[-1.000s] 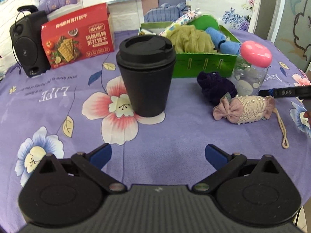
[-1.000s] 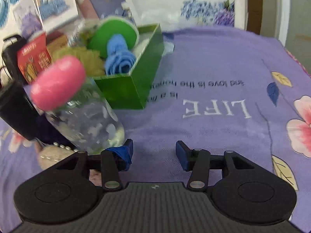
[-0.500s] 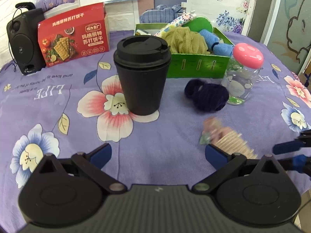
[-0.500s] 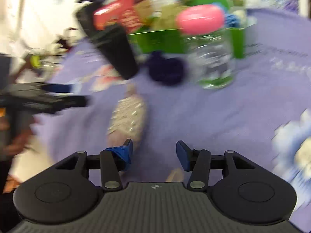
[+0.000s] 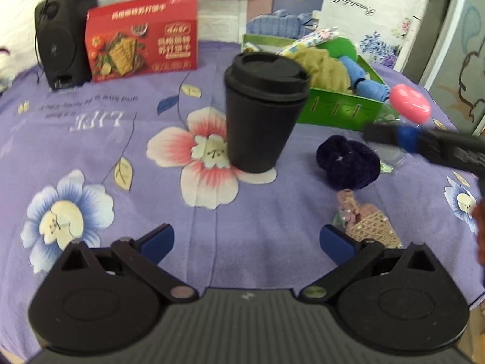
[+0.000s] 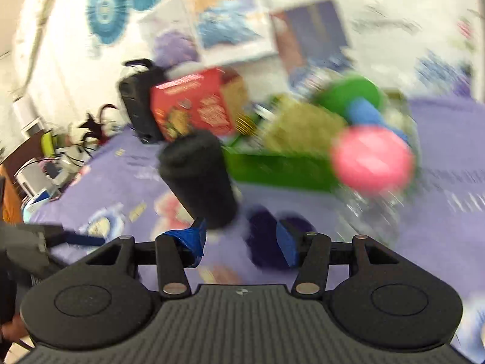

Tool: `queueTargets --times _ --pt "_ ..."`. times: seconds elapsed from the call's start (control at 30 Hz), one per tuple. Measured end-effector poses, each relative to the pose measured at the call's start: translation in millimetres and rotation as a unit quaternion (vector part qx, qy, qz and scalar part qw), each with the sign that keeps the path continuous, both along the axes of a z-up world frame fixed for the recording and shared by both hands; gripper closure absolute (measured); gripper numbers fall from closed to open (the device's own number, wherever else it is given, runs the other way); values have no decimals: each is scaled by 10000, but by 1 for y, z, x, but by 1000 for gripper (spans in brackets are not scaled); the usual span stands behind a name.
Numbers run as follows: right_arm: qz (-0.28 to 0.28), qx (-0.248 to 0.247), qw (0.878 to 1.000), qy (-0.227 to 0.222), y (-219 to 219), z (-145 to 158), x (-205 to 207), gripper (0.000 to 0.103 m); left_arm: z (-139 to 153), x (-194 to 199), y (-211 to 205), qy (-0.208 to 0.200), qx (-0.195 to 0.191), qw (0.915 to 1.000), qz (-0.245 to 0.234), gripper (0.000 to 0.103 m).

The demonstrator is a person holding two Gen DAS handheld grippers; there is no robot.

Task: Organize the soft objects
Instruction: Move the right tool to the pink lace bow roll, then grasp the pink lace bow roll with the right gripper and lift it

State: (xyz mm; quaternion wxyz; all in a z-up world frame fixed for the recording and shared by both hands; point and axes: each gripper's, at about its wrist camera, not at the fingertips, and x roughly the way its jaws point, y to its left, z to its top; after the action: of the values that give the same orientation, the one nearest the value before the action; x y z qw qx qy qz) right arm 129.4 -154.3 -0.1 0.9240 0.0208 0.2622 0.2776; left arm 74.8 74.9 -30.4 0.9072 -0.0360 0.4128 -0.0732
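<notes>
Right now my left claw (image 5: 247,241) stands wide apart over the bench (image 5: 91,151), with nothing between its blue pads, only the purple flowered cloth. Just beside its right-hand pad lies the lace pouch (image 5: 368,227) with a pink bow, flat on the cloth and partly hidden by my own finger. A little beyond it sits the dark purple scrunchie (image 5: 348,163), loose on the cloth, near the foot of the black cup (image 5: 262,115), which stands upright with its lid on. Behind the cup is the green box (image 5: 339,109), already holding a tan puff (image 5: 321,66), a rolled blue cloth (image 5: 363,82) and a flowered one. A clear jar with a pink lid (image 5: 409,103) stands just beside the box. At the far left are a red cracker box (image 5: 142,36) and a black speaker (image 5: 60,39).

My right claw (image 6: 241,241) is narrow but not closed; its pads have a gap between them and grip nothing. That view is badly blurred. The scrunchie (image 6: 263,242) shows low behind the pads, apart from them. From the left view, a finger of the right claw (image 5: 403,136) reaches in from the right, above the scrunchie and in front of the jar.
</notes>
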Motion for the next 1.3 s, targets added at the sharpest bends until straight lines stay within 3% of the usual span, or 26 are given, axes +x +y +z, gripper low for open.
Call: queueTargets --times 0.07,0.27,0.47,0.67,0.97,1.07,1.17,1.23,1.3 --pt "95 -430 9990 -111 16 -4 19 68 -2 0 5 62 -58 10000 36 2" --pt "50 -855 9945 609 23 -31 70 67 -4 1 12 22 -6 10000 39 2" --pt "96 -1659 9849 495 42 -49 74 67 -7 6 16 159 -158 9996 148 2" --pt "284 -2068 9764 557 28 -39 42 65 -1 1 9 70 -113 9999 50 2" --pt "-329 -2649 9612 691 -49 -25 -27 65 -2 -6 -16 95 -155 9991 -371 2" --pt "-836 -2126 9724 483 -72 -1 -47 65 0 -5 -27 77 -191 9985 -514 2" --pt "-890 -1068 9903 -75 -72 28 -89 64 5 2 -39 139 -364 9973 -630 2" --pt "-690 -706 9951 -19 -56 20 -115 64 10 10 -47 248 -541 9960 -668 2" --pt "-623 -621 9960 182 -34 -5 -135 64 14 19 -60 352 -438 9959 -703 2"
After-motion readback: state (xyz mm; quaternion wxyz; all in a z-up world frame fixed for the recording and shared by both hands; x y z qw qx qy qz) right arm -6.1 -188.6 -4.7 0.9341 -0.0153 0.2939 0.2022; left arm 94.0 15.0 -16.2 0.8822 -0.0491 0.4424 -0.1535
